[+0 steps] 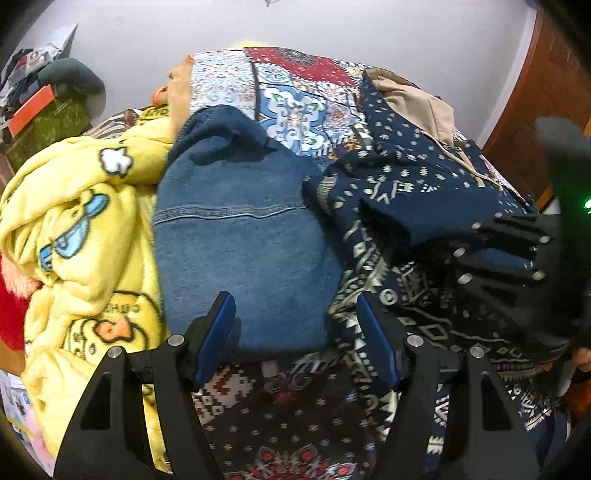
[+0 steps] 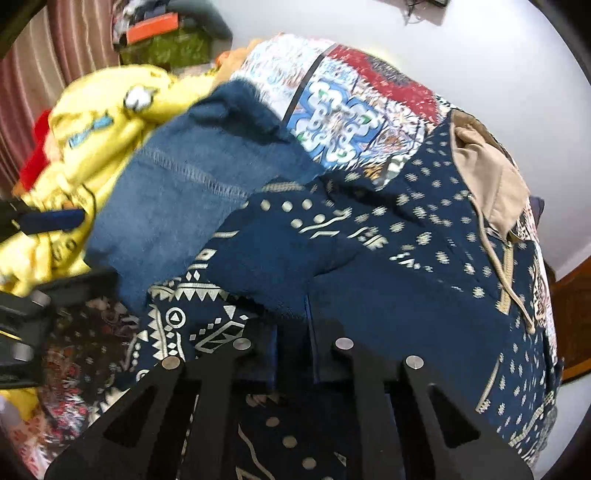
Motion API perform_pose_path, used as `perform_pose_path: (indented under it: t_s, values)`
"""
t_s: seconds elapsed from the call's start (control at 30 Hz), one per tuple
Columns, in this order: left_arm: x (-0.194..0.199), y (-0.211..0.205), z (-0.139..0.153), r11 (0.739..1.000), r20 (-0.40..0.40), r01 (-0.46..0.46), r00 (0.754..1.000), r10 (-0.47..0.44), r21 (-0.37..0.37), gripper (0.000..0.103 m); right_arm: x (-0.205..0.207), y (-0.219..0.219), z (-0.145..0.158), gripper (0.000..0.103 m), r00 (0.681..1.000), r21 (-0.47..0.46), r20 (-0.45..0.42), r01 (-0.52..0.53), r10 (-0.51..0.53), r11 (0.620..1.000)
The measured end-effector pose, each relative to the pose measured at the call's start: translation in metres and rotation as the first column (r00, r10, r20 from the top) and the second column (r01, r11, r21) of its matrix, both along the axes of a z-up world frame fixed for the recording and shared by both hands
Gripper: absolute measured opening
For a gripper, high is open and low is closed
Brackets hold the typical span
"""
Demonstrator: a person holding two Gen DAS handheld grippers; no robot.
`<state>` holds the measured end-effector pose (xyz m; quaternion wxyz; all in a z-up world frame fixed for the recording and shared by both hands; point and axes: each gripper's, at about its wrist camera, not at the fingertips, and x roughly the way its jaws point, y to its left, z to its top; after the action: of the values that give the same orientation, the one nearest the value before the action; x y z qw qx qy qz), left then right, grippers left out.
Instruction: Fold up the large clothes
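A navy hoodie (image 2: 424,258) with cream tribal print and a tan hood lining (image 2: 487,177) lies spread over the bed. My right gripper (image 2: 292,332) is shut on a folded edge of it, near the cuff. In the left wrist view the right gripper (image 1: 498,254) shows at the right, fingers together over the same navy cloth (image 1: 417,195). A blue denim-look garment (image 1: 236,236) lies left of the hoodie. My left gripper (image 1: 297,336) stands open, its blue pads (image 1: 218,332) on either side of that garment's lower hem without pressing it.
A yellow duck-print blanket (image 1: 81,229) is bunched at the left. A patchwork bedspread (image 1: 295,103) lies under the clothes. Clutter is piled on a green box (image 1: 48,122) far left, with a wooden door (image 1: 539,96) at the right and a white wall (image 1: 332,22) behind.
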<state>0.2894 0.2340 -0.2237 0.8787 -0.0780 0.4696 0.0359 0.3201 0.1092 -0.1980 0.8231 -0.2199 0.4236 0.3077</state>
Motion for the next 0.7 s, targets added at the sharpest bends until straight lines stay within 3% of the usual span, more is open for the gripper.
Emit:
perform_pose_path:
  t_s: [0.37,0.5,0.7]
  values:
    - [0.021,-0.053,0.017,0.998,0.017,0.052,0.998,-0.053,0.037,0.067,0.022,-0.094,0.086,0.011,0.980,0.189,0.093,0.154,-0.174,0.970]
    - [0.030,-0.066,0.017,0.998,0.011,0.036,0.999,-0.037,0.054,0.067,0.028,-0.136,0.098,0.011,0.965,0.225,0.091,0.220,-0.245,0.949]
    - [0.046,-0.076,-0.008,0.989,-0.064,-0.017,0.998,0.026,0.148,0.067,0.038,-0.200,0.092,0.011,0.939,0.256,0.032,0.325,-0.344,0.911]
